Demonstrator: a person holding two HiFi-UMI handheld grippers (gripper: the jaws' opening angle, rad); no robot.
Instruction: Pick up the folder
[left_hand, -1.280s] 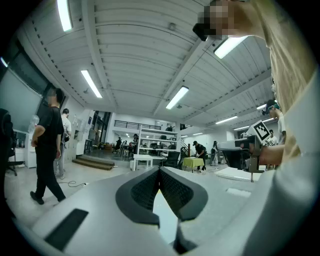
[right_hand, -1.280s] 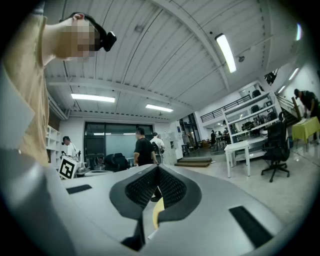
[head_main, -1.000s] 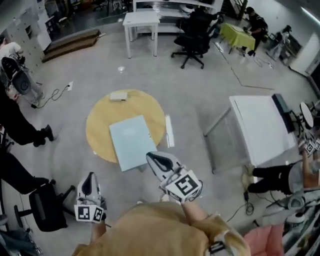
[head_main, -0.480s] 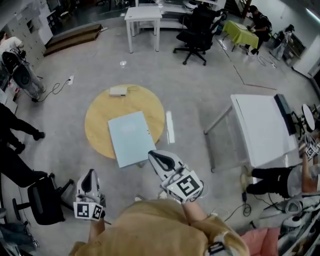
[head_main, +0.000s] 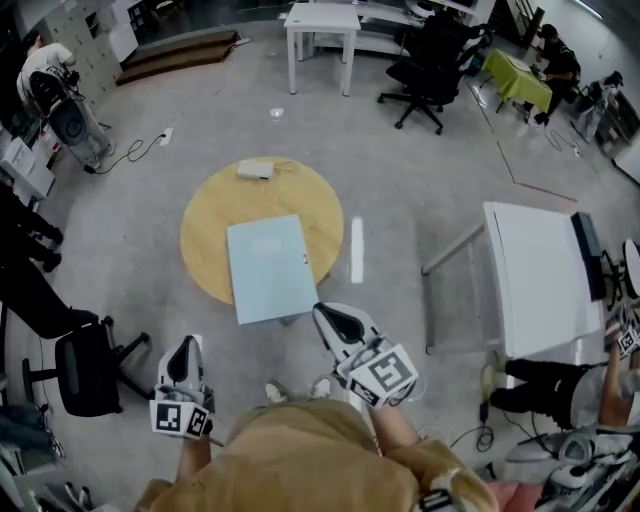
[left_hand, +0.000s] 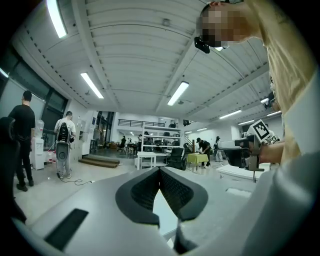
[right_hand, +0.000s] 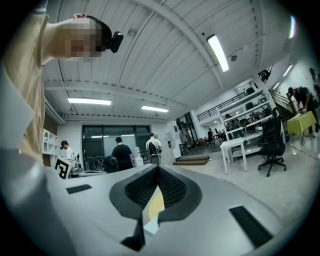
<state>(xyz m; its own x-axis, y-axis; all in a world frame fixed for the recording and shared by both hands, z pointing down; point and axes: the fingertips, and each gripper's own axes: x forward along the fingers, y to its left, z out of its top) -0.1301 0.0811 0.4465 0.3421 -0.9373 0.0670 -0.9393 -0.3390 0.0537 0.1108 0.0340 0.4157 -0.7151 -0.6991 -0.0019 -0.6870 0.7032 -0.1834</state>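
A pale blue folder (head_main: 270, 268) lies flat on a round wooden table (head_main: 210, 225), its near end over the table's front edge. My right gripper (head_main: 326, 310) is shut and empty, its tip just right of the folder's near right corner. My left gripper (head_main: 187, 343) hangs further back and to the left, over the floor; its tips meet with nothing between them. In the left gripper view the shut left gripper (left_hand: 160, 170) shows a strip of the folder (left_hand: 162, 210) below its tips. In the right gripper view the right gripper (right_hand: 158, 167) shows the table's yellow top (right_hand: 156, 204).
A small white box (head_main: 255, 169) sits at the table's far edge. A white strip (head_main: 357, 250) lies on the floor to the right. A white desk (head_main: 545, 275) stands at the right, a black chair (head_main: 85, 365) at the left. People stand at the left.
Both grippers have edged forward toward the table and stay shut. The head view has shifted, so the table sits slightly right. The person's legs at the left have moved away.
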